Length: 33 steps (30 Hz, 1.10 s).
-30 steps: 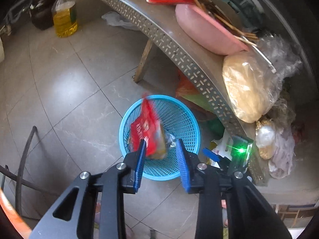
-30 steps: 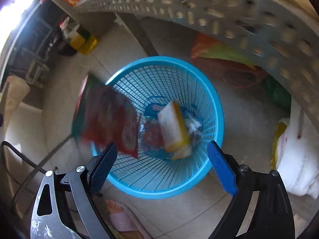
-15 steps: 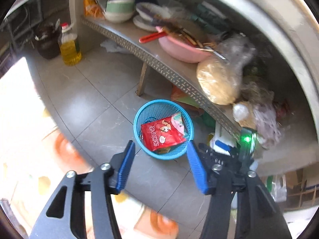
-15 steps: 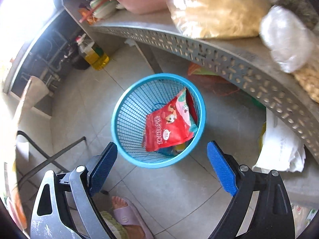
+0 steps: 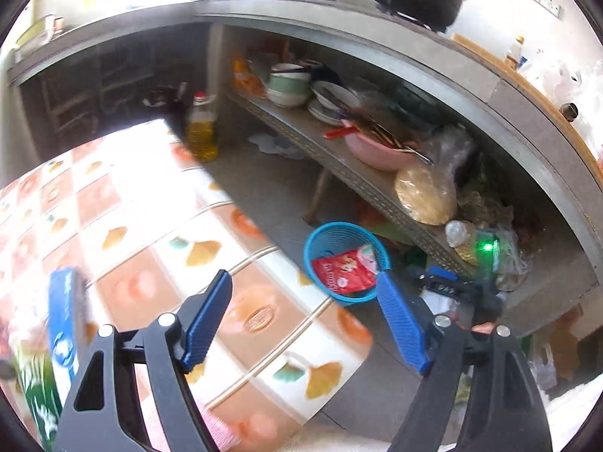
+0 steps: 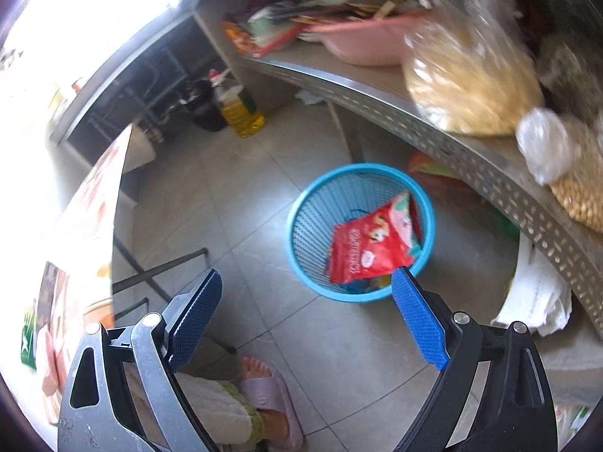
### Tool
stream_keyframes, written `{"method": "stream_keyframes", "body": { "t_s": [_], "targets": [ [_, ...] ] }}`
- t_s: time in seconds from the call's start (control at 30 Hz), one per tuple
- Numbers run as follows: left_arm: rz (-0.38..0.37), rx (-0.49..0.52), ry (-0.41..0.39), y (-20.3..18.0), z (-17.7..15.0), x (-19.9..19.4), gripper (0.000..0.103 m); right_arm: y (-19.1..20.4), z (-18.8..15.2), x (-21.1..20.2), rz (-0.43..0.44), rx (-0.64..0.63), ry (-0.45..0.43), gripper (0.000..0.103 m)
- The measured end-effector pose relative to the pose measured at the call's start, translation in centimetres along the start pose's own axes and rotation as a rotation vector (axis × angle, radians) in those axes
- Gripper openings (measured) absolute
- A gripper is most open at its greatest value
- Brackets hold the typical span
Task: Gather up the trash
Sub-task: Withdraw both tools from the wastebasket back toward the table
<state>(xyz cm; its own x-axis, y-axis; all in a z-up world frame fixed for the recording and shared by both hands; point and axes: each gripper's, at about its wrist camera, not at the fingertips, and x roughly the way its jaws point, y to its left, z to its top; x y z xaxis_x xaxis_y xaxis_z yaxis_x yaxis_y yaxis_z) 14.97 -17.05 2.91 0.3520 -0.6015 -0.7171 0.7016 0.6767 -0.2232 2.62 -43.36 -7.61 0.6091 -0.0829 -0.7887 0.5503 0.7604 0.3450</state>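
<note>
A blue mesh basket (image 5: 320,237) stands on the tiled floor below a metal shelf; it also shows in the right wrist view (image 6: 312,203). A red snack bag (image 5: 345,269) lies in it on top of other wrappers, and shows in the right wrist view too (image 6: 367,248). My left gripper (image 5: 303,310) is open and empty, high above a table with a patterned cloth (image 5: 158,226). My right gripper (image 6: 305,310) is open and empty, above the floor and nearer than the basket.
A blue box (image 5: 66,324) lies on the table at the left. The perforated shelf (image 6: 444,143) holds a pink basin (image 6: 361,43) and bagged food (image 6: 471,86). An oil bottle (image 6: 241,109) stands on the floor. My slippered foot (image 6: 267,391) is below.
The red bag fell from my left gripper into the basket. Both grippers then pulled back and up, away from the basket; the left one is now over the table.
</note>
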Motion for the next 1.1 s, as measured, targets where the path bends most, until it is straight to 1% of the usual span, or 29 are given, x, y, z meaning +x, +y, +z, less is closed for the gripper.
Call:
{"method": "stream_keyframes", "body": {
  "t_s": [0.1,0.27,0.4,0.5,0.6,0.67,0.77,0.83,0.97,1.0,1.1],
  "targets": [
    [0.017,-0.033,-0.019,1.3,-1.3,-1.2,0.078,1.7,0.1,-0.8,0.016,-0.038,-0.008,0.089],
    [0.076,-0.071,-0.061,3.6,-3.2,-3.5,0.081,4.7,0.1,-2.5,0.026,-0.099,-0.040,0.094],
    [0.087,-0.105,-0.081,5.2,-4.5,-5.0,0.083,6.6,0.1,-3.8,0.026,-0.141,-0.062,0.095],
    [0.101,-0.130,-0.101,6.3,-5.6,-6.2,0.084,8.2,0.0,-4.6,0.002,-0.177,-0.076,0.095],
    [0.115,-0.158,-0.125,7.5,-7.0,-7.7,0.086,9.5,-0.3,-5.6,0.017,-0.211,-0.086,0.095],
    [0.123,-0.179,-0.142,8.5,-8.2,-8.9,0.089,10.6,-0.5,-6.4,0.040,-0.233,-0.090,0.095],
    [0.145,-0.213,-0.167,9.7,-10.0,-10.5,0.092,12.6,-0.9,-7.1,0.113,-0.276,-0.082,0.095],
    [0.158,-0.238,-0.182,10.5,-11.2,-11.3,0.093,14.4,-1.4,-7.3,0.159,-0.313,-0.063,0.095],
    [0.181,-0.297,-0.195,12.2,-13.8,-12.5,0.093,19.5,-3.1,-7.1,0.260,-0.414,-0.003,0.095],
    [0.188,-0.309,-0.196,12.7,-14.5,-12.8,0.093,20.8,-3.7,-7.0,0.287,-0.457,0.005,0.095],
    [0.206,-0.343,-0.196,14.0,-15.9,-13.4,0.094,25.4,-6.3,-7.0,0.352,-0.638,0.019,0.095]
  ]
}}
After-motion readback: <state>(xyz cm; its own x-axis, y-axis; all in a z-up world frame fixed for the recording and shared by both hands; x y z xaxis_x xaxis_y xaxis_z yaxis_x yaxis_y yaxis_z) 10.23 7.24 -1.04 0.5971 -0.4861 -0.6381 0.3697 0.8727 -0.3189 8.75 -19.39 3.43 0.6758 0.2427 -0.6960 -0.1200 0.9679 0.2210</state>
